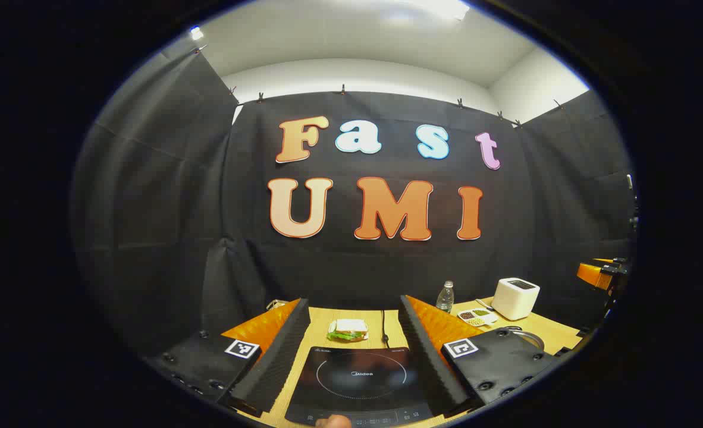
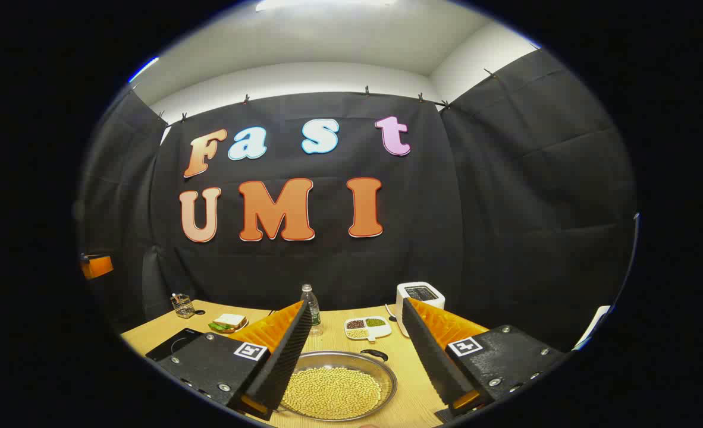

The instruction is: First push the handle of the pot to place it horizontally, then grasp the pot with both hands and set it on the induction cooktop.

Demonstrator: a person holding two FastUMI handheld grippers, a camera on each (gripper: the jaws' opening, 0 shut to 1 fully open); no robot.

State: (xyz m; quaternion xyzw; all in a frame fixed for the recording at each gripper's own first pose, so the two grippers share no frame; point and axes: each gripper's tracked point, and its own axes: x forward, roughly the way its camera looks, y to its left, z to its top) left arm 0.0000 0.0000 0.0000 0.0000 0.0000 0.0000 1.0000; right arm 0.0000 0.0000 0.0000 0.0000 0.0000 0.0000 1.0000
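landmark: the wooden table, and on it the induction cooktop; everything below is placed from the cooktop.
left tongs: your left gripper hangs over the cooktop with its fingers spread and nothing between them; the black glass shows in the gap.
beyond the cooktop: a sandwich on a plate sits just past its far edge, with the power cord running back beside it.
right of the cooktop: the pot, a shallow steel pan full of yellow beans, stands just beside the cooktop on that side; from the left gripper view you catch its rim past the right finger.
right tongs: your right gripper is released too, fingers wide, the pot lying under and just ahead of them.
handle: the dark handle sits at the pot's far rim, pointing away and a little right; its exact angle is hard to tell.
key relation: the handle lies ahead of your right gripper, so that hand is the nearer one for the push; the long axis probably needs swinging sideways.
farther back: a water bottle, a divided dish and a white appliance stand behind the pot.
stage: by my reading, nothing gripped yet.
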